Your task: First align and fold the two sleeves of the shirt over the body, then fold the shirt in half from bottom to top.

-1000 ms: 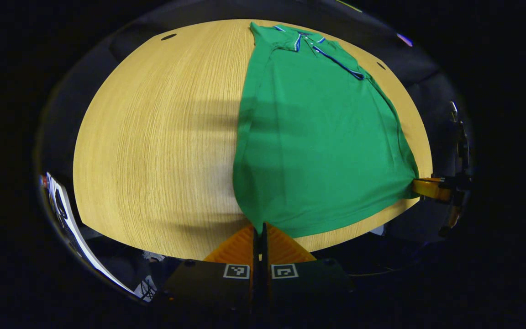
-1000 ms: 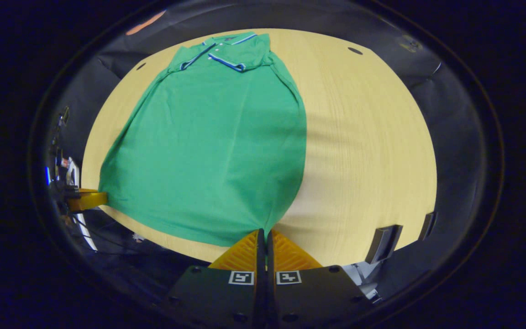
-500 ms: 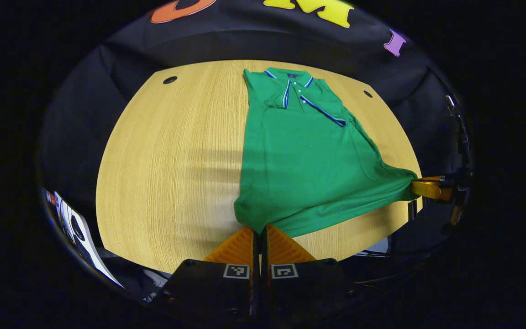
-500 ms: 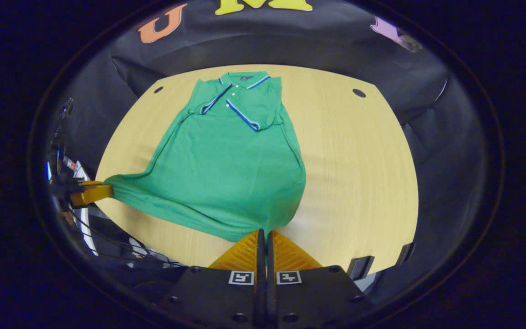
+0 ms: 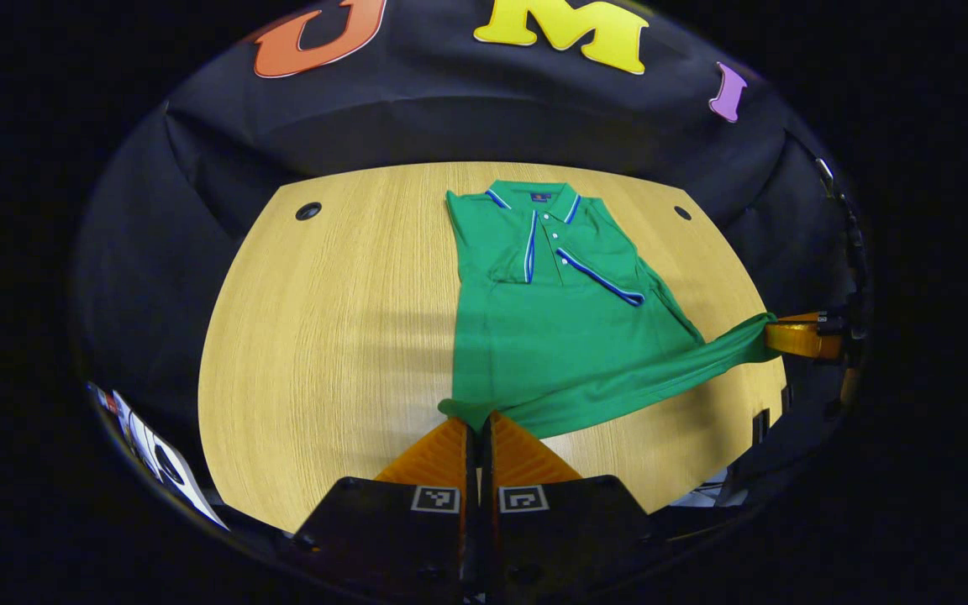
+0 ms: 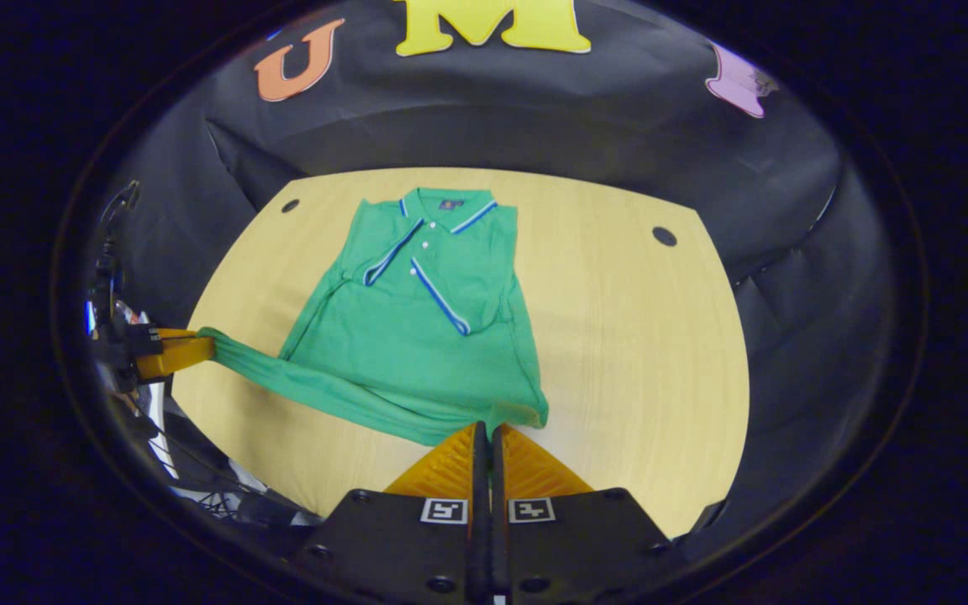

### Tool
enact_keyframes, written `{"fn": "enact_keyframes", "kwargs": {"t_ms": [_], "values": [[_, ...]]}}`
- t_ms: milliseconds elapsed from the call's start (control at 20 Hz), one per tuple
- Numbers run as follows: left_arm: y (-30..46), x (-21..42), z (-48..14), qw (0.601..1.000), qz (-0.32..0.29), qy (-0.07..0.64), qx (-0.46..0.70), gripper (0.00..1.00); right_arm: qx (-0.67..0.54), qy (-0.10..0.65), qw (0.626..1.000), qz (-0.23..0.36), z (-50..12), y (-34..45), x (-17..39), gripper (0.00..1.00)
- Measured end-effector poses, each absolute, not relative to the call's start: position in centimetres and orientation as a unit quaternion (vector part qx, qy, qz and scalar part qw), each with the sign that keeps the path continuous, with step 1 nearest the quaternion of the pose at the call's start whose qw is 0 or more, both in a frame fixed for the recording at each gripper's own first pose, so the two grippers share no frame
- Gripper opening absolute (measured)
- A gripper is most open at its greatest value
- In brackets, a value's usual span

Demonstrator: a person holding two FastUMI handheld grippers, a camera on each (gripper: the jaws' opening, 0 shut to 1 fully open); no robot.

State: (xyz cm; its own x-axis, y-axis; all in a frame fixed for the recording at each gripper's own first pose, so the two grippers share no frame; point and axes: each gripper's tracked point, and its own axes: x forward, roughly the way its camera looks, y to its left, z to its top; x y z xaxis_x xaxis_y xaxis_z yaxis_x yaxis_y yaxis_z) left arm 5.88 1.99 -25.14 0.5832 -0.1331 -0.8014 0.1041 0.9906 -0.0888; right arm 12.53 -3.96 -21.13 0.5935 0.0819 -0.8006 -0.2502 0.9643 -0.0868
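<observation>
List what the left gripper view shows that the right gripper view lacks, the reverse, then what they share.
Left gripper view: the left gripper close up, shut on one hem corner; papers at lower left. Right gripper view: the right gripper close up on the other corner. Shared: the green shirt, sleeves folded in, hem lifted off the wooden table.

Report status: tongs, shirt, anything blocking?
Left tongs and right tongs shut on shirt hem corners. Hem lifted, sleeves folded in. Table ahead unobstructed.
</observation>
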Motion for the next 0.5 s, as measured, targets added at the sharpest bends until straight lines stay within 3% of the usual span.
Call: {"fn": "enact_keyframes", "kwargs": {"t_ms": [50,100,450,500], "values": [[2.1,7.2,-25.0,0.892,-0.063,0.448,-0.016,0.03,-0.097,0.435,0.89,0.095,-20.5,-3.7,13.9,0.07],[2.2,8.5,-24.6,0.895,-0.059,0.443,-0.016,0.03,-0.098,0.43,0.892,0.096,-20.1,-3.5,15.1,0.03],[3.4,19.0,-23.3,0.922,-0.025,0.385,0.002,0.0,-0.103,0.402,0.905,0.094,-18.6,-2.1,24.9,0.03],[3.1,20.6,-23.2,0.926,-0.024,0.376,-0.003,0.03,-0.099,0.397,0.908,0.09,-18.6,-2.1,26.4,0.03]]}}
